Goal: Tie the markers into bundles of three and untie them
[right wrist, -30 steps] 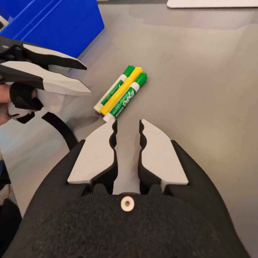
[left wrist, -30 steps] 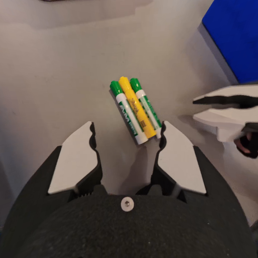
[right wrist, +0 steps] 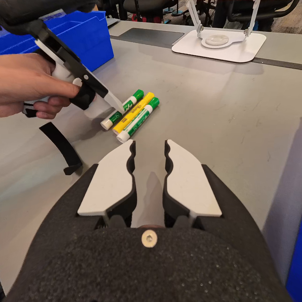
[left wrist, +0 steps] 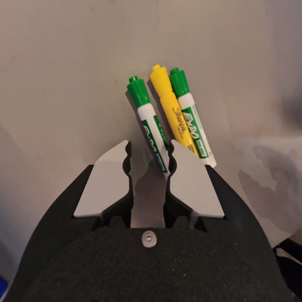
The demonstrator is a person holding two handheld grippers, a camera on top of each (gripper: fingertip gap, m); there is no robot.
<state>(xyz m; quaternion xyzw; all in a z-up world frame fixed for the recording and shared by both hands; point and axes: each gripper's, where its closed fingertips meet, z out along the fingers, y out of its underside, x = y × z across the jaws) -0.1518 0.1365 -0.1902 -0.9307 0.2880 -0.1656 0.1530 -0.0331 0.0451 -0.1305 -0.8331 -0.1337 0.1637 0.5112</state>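
Right wrist view: your left gripper (right wrist: 120,108), jaws apart, has dropped onto the nearest green-capped white marker (right wrist: 121,109), nudging it off the yellow marker (right wrist: 133,113) on the grey tabletop (right wrist: 212,114); right gripper (right wrist: 149,142) waits parted, bundle loose.

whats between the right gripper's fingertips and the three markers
Only bare grey table, as the right wrist view shows. The right gripper is open, just short of the butt end of the nearest green marker; the black strap lies off to the side.
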